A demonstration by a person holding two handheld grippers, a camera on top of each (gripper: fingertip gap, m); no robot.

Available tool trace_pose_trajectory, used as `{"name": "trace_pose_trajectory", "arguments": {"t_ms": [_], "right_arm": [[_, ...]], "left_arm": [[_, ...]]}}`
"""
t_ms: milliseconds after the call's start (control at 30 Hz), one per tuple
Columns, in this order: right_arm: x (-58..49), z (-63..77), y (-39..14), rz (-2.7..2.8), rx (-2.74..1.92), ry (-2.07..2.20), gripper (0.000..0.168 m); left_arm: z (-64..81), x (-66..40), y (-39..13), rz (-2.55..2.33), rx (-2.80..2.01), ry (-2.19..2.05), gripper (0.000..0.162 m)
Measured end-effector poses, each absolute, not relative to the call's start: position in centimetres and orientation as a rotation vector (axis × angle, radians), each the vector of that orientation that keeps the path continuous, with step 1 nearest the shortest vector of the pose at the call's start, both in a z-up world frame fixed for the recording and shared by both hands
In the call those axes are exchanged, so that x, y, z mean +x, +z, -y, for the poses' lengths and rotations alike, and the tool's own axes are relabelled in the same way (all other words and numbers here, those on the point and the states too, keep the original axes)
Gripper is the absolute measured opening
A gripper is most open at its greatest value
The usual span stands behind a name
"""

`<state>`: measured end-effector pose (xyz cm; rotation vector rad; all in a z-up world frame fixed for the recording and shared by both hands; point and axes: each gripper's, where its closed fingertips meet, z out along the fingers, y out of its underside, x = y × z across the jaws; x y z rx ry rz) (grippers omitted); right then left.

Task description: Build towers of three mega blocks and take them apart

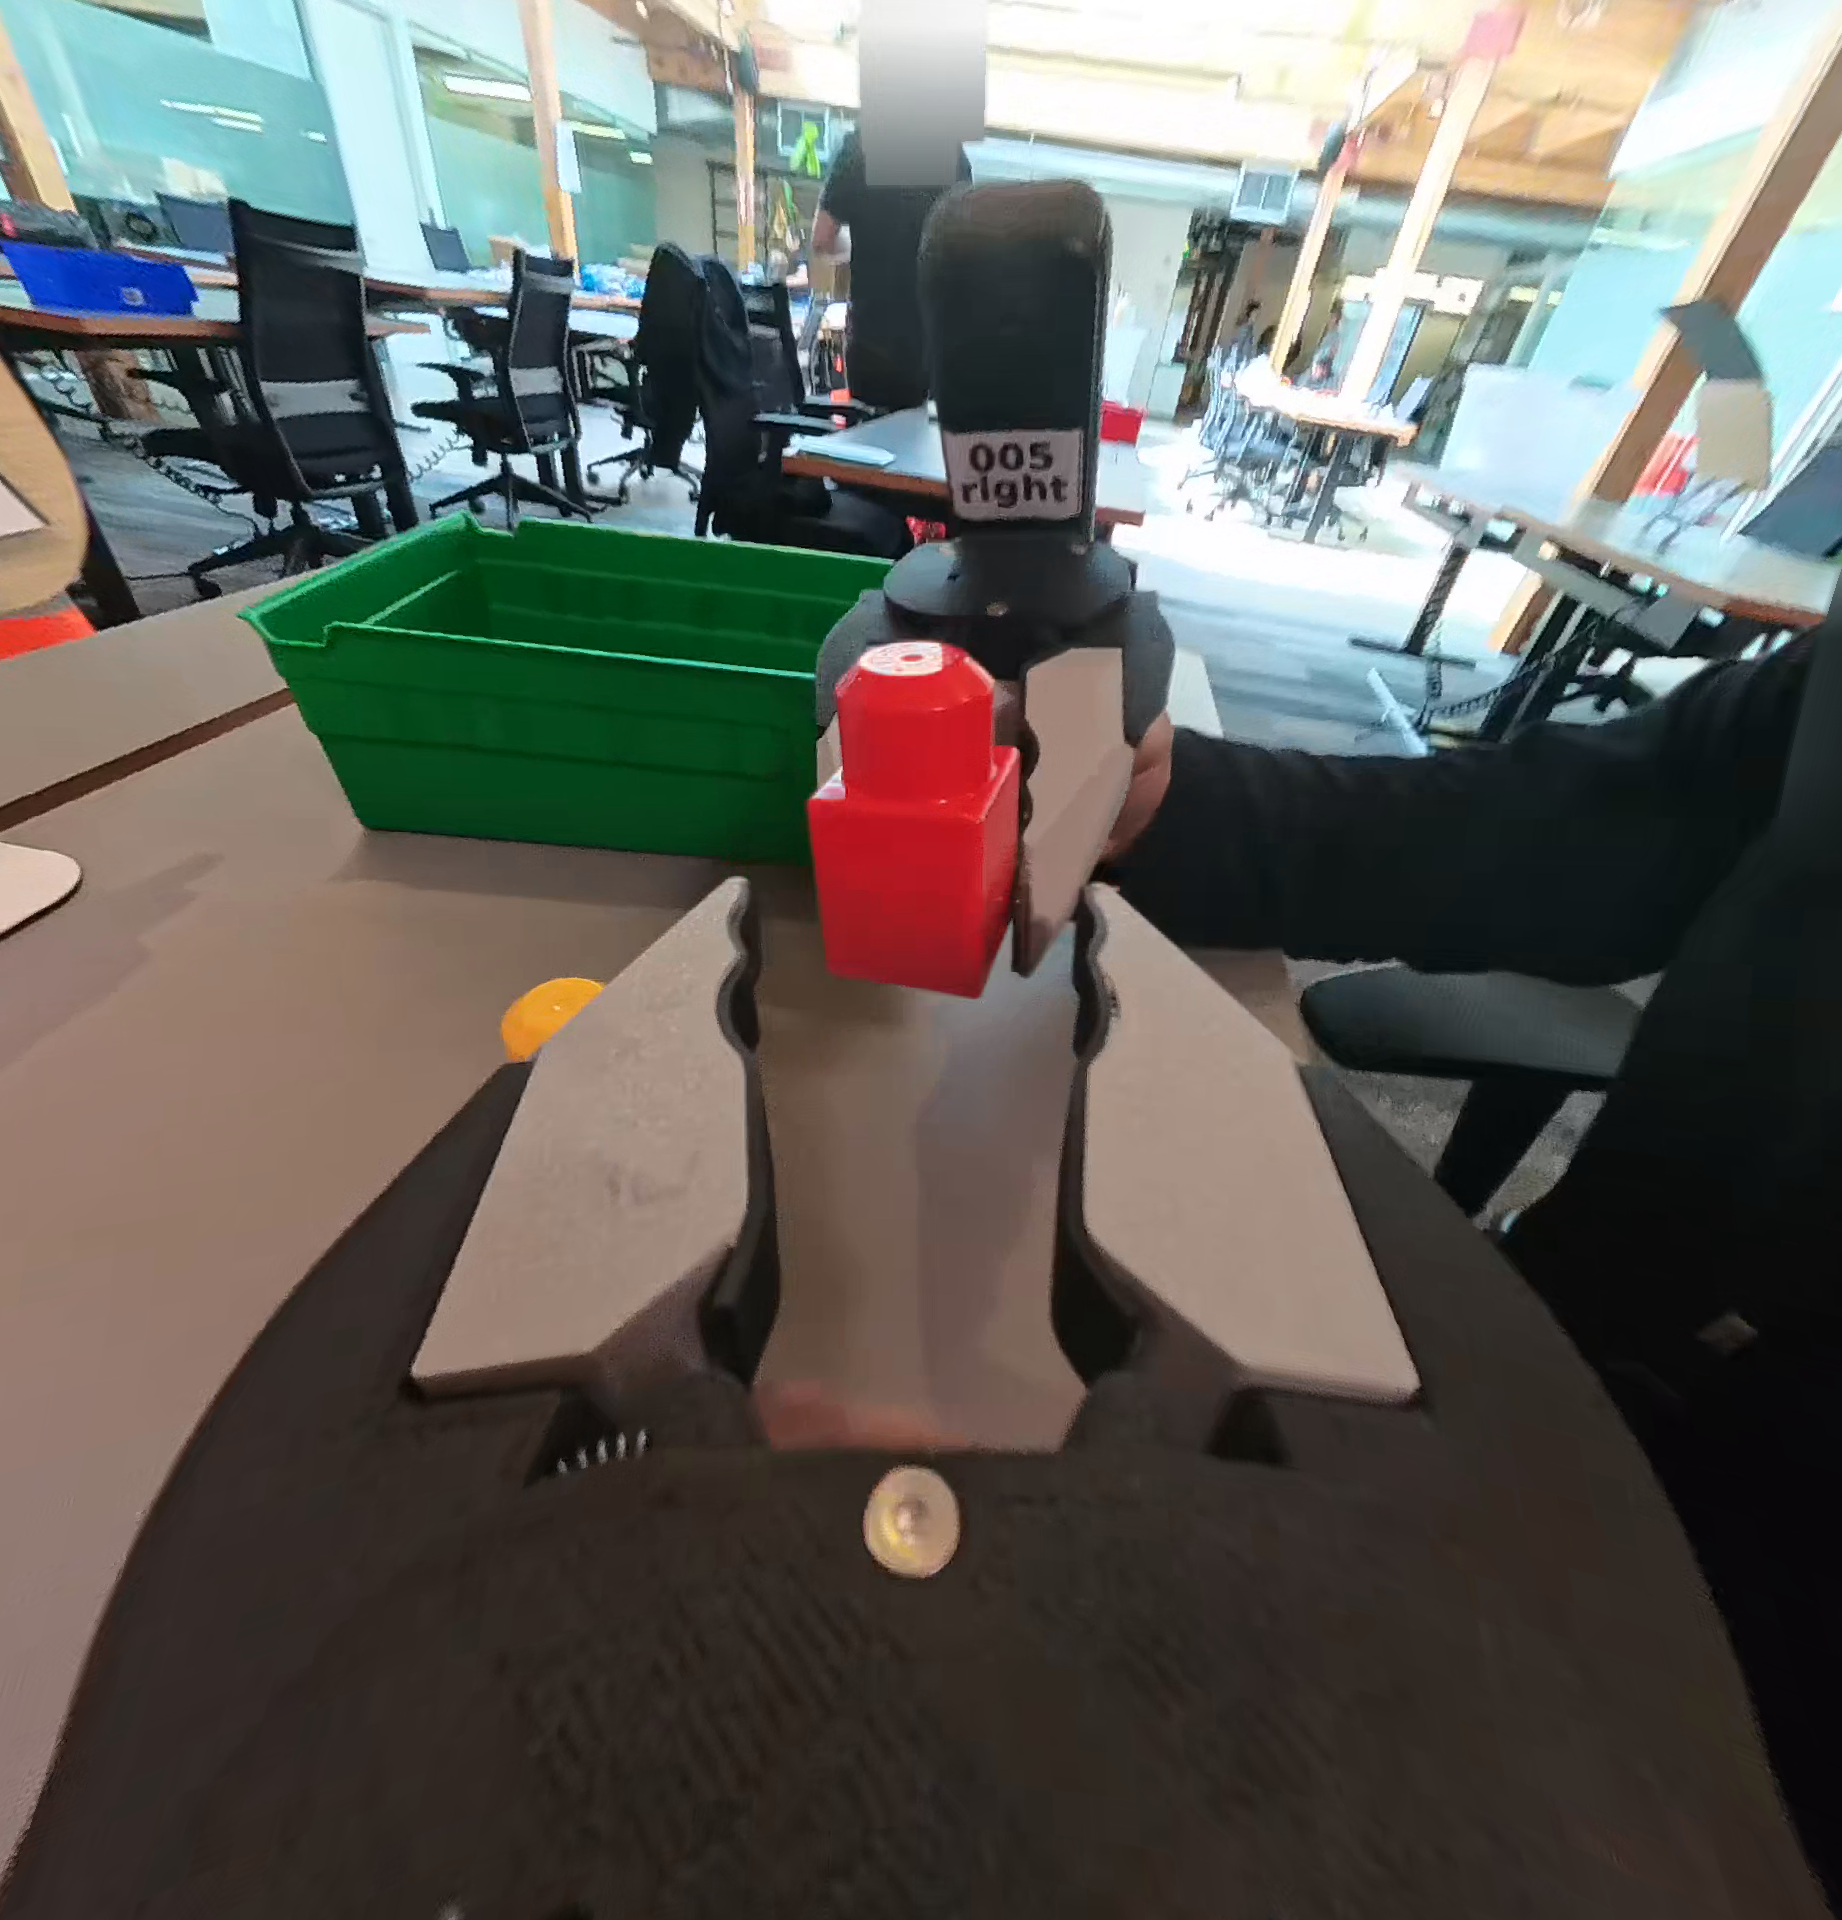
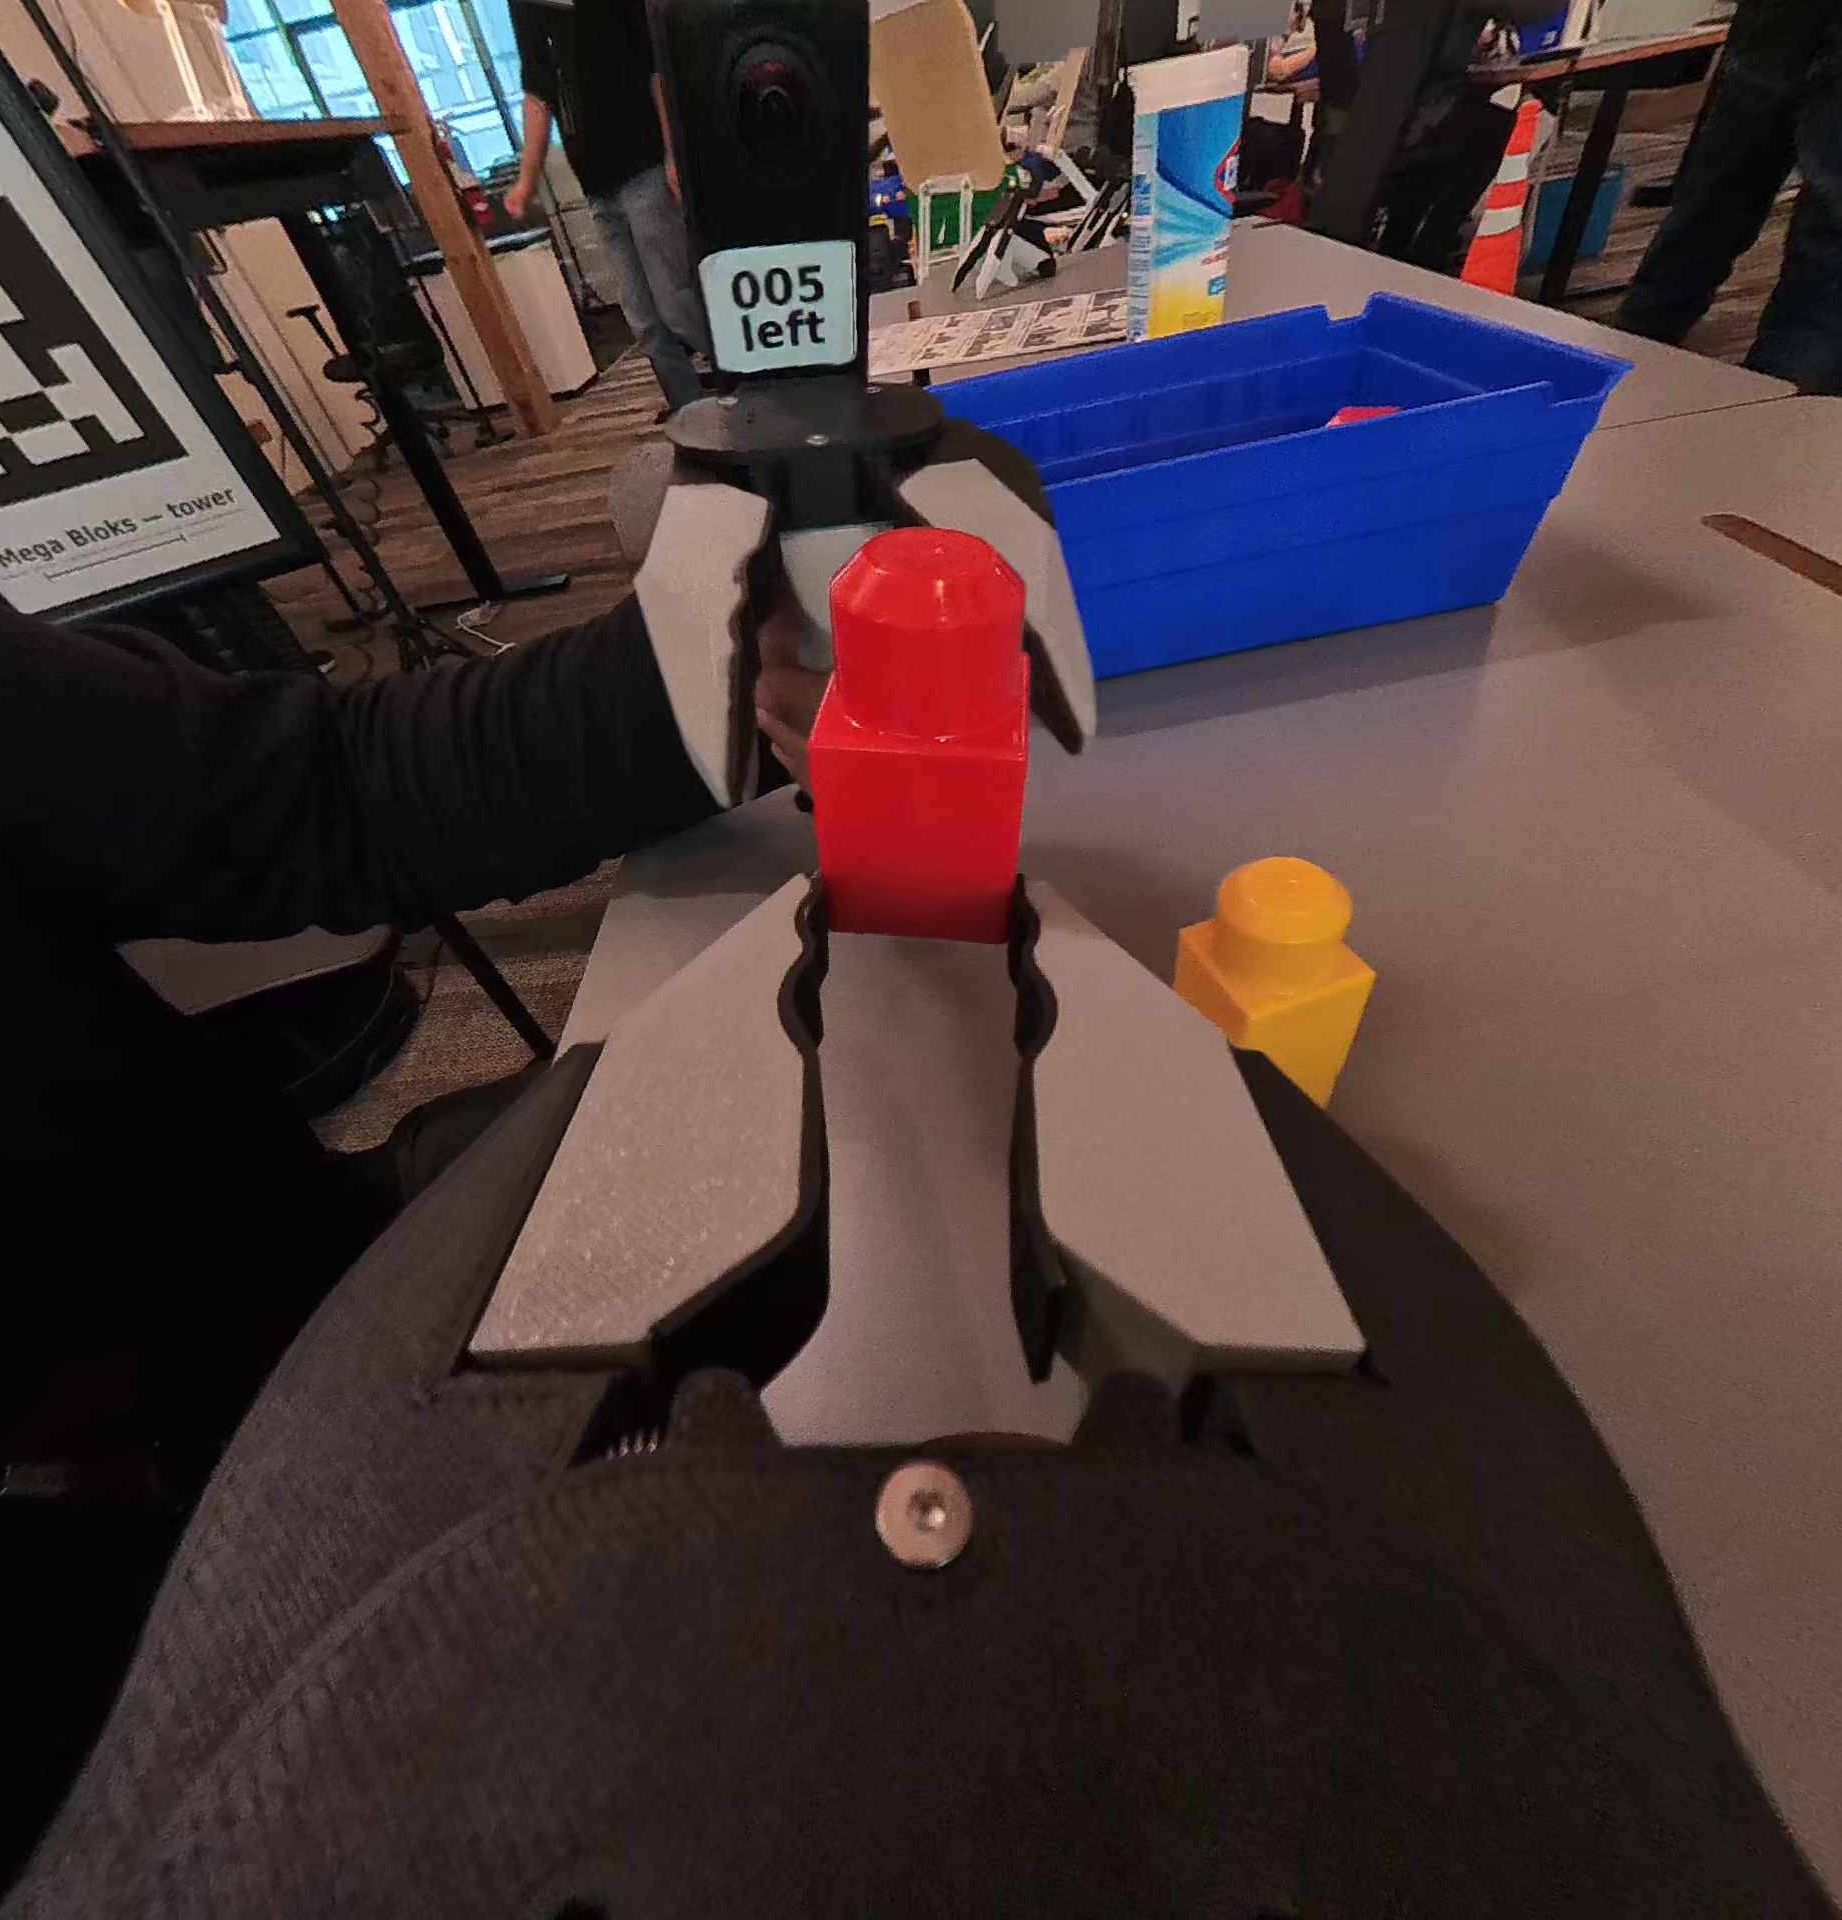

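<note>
Right wrist view: the red block (image 2: 917, 800) is gripped at its base between the narrowed tips of the right gripper (image 2: 915, 906) and held above the grey table (image 2: 1519, 831). A yellow block (image 2: 1275, 977) stands alone on the table just to the right. The left gripper (image 1: 912, 940), seen beyond the red block, is spread wide and holds nothing. No blocks are seen joined, so a tower is judged barely begun. A blue bin (image 2: 1312, 540) lies far right, a green bin (image 1: 543, 717) far left.

Two wrist cameras facing each other close across the table, sharing the red block (image 1: 912, 831) (image 2: 922, 769) between them
</note>
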<state>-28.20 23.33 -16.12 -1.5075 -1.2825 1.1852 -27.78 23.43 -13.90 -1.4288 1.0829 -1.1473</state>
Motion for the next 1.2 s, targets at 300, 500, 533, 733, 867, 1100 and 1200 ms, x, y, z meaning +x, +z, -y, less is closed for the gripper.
{"name": "trace_pose_trajectory", "arguments": {"t_ms": [300,500,533,733,867,1100,1200], "right_arm": [[-28.2,-22.8,-16.7,1.321,-1.525,1.232,0.032],[-25.8,-25.3,-13.3,1.104,-1.464,1.290,0.037],[-25.5,-25.5,-12.6,1.065,-1.441,1.320,0.038],[-26.3,-25.7,-12.9,1.045,-1.440,1.285,0.040],[-27.6,-25.3,-14.3,1.099,-1.458,1.230,0.026],[-28.2,-25.7,-15.3,1.106,-1.500,1.194,0.025],[-27.9,-25.6,-14.6,1.063,-1.487,1.297,0.025]], "left_arm": [[-23.5,-26.7,-14.0,-1.163,-1.398,-1.100,0.036],[-25.4,-27.5,-14.8,-1.111,-1.477,-1.034,0.035],[-25.4,-27.3,-15.0,-1.111,-1.482,-1.037,0.035],[-25.2,-25.9,-16.2,-1.135,-1.498,-1.025,0.035],[-25.1,-25.4,-16.7,-1.134,-1.509,-1.028,0.035],[-25.3,-25.8,-17.6,-1.095,-1.549,-1.086,0.039],[-25.1,-25.8,-18.0,-1.109,-1.554,-1.065,0.042]]}}
